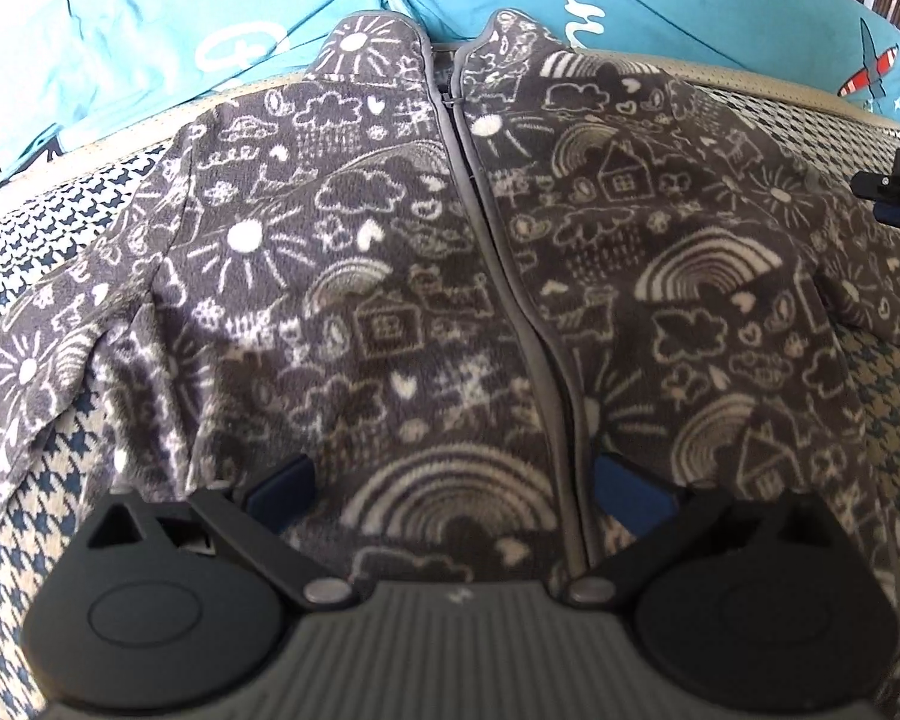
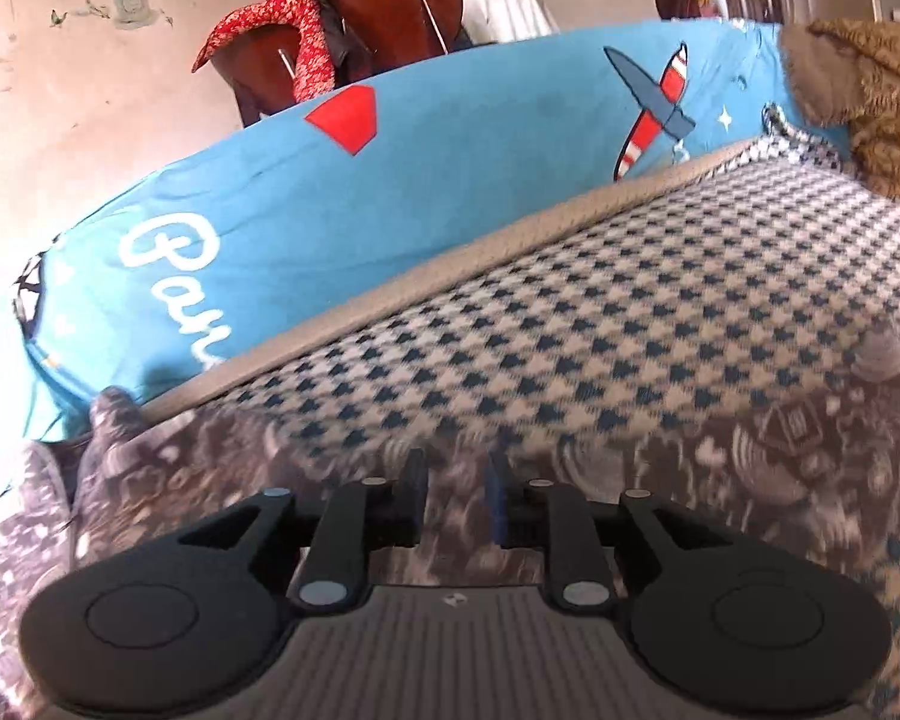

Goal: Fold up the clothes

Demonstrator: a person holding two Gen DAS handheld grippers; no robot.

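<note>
Clearly spread flat, zipped, on the houndstooth sofa seat (image 1: 24, 228), the grey doodle-print fleece jacket (image 1: 426, 276) could bunch if the wide-open left gripper (image 1: 450, 483) or nearly closed, empty right gripper (image 2: 457, 495) pinches both layers.

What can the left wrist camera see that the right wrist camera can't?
Only the left wrist view shows the whole front of the grey patterned fleece jacket, spread flat with its zip closed and collar at the top, and the left gripper open wide over the hem.

Only the right wrist view shows the wooden chairs, a brown fuzzy blanket and the right gripper, fingers close together, over a jacket edge.

Both show the houndstooth cover and blue cushions.
</note>
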